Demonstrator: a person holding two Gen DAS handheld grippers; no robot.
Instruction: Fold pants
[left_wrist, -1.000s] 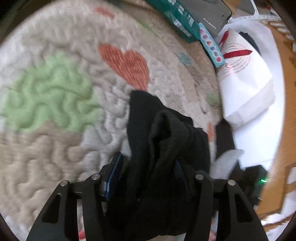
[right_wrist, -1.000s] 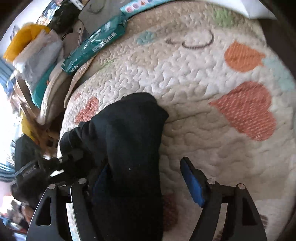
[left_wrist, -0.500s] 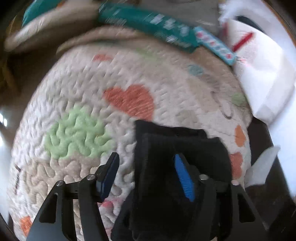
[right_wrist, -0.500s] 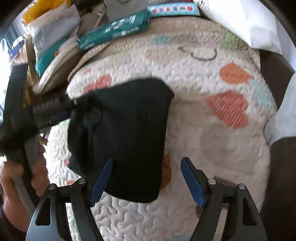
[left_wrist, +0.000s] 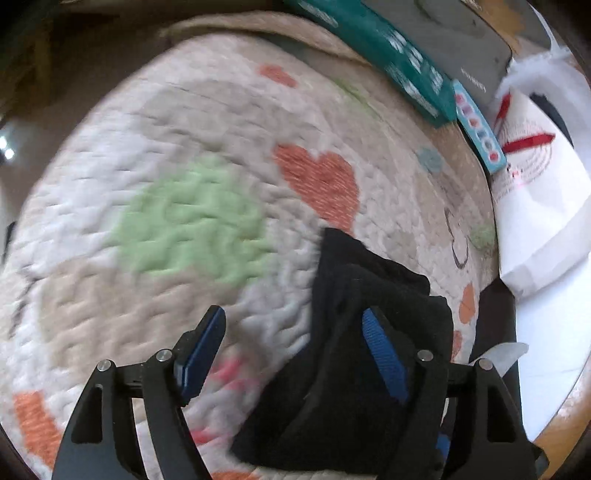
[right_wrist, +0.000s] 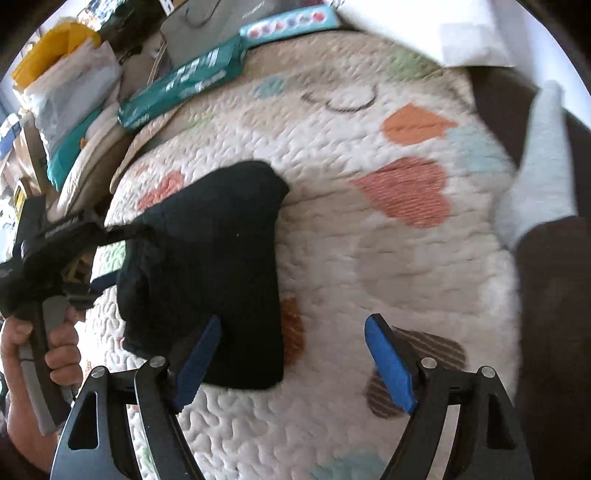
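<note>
The black pants (right_wrist: 210, 266) lie folded in a bundle on the heart-patterned quilt (right_wrist: 369, 258); the left gripper (left_wrist: 295, 347) has its fingers spread, the right-hand finger (left_wrist: 384, 354) over the fabric; the right gripper (right_wrist: 291, 354) is spread too, above the bundle's near edge.

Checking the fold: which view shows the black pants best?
Right wrist view: the whole folded black pants lie on the quilt, outline clear. Left wrist view shows only one bunched end, partly behind a claw finger.

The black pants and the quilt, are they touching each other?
Touching. In the right wrist view the pants lie flat on the quilt, with no gap under the edges.
</note>
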